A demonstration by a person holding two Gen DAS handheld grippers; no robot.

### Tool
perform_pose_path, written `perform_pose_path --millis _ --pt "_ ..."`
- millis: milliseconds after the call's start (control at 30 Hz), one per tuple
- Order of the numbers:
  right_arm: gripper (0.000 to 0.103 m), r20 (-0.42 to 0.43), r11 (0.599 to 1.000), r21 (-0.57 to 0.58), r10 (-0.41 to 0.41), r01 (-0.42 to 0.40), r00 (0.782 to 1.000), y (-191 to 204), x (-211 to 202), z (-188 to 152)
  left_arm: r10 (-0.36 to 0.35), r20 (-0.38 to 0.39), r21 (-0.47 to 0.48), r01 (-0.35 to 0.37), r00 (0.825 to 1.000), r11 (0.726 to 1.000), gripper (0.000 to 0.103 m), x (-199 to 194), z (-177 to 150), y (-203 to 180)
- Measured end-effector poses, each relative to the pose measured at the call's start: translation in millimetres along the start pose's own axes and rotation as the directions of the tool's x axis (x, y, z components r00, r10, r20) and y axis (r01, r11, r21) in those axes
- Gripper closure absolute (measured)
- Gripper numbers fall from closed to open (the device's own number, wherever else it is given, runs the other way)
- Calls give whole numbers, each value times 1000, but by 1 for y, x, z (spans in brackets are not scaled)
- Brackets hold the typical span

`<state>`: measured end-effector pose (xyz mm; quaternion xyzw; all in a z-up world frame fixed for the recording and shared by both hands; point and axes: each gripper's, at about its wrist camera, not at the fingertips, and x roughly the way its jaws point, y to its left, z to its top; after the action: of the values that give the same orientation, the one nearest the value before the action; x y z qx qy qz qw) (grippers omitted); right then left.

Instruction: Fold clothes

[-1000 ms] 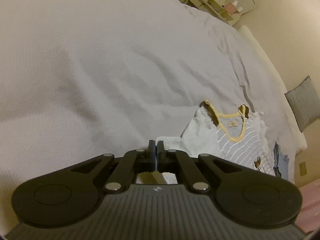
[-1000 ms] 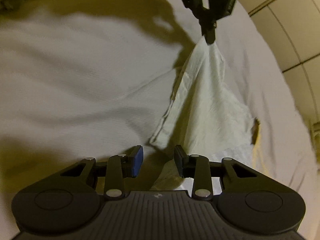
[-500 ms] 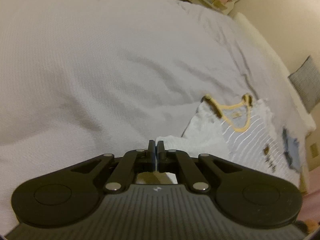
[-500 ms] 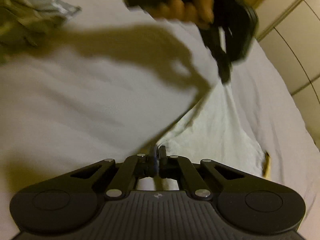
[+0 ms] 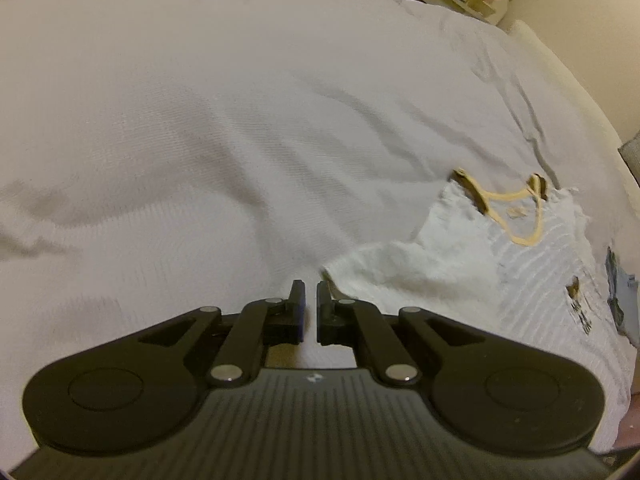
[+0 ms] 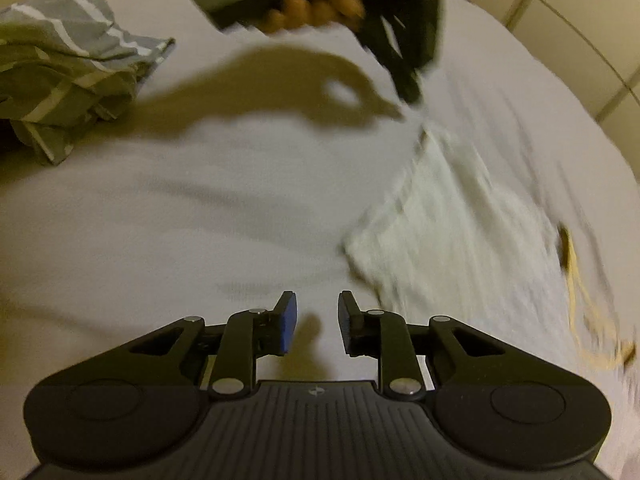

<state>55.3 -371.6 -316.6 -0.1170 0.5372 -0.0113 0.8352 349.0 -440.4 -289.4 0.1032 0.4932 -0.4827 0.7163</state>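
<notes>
Clearly the shirt [image 5: 472,264] is light and limp: a white knit top with a yellow neckband and faint stripes, lying on the bed [image 5: 240,120] with one side turned over the front so its plain inner face shows. Such cloth will sag, drape and crease at a touch, and will not slip much on the textured bedcover. Judging by that, it is best pinched at a corner or along a hem edge, both layers together, since a grip in the middle would only bunch it.

The left claw [image 5: 309,300] stands slightly parted with nothing between its fingers, hovering low over the bedcover just beside the corner of the turned-over flap. In the right wrist view it shows blurred above the far corner of that flap, a hand [image 6: 312,4] wrapped around its handle, tips pointing down at the cloth.

The right claw [image 6: 313,316] is released too, wider apart and empty, held level above the bedcover just left of the flap's near corner [image 6: 356,244]. A crumpled grey striped garment [image 6: 68,72] lies well apart at the far left.
</notes>
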Motion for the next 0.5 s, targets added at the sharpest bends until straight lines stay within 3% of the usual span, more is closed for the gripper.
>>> perform_pose_path --millis 167,300,433,500 --pt "68 -93 988 139 -55 68 994 -24 -31 -54 -5 6 37 5 1000 999 102 -21 -27 -43" --pt "65 -165 951 275 -101 144 981 -49 -56 -100 -41 -12 38 41 999 998 98 -30 -52 -82" --pt "60 -213 878 431 -125 208 969 -79 -85 -148 -84 -48 62 87 995 994 95 -30 -70 -129" --pt "59 -229 817 525 -135 239 964 -99 -102 -174 -108 -73 94 114 991 989 95 -27 -75 -158"
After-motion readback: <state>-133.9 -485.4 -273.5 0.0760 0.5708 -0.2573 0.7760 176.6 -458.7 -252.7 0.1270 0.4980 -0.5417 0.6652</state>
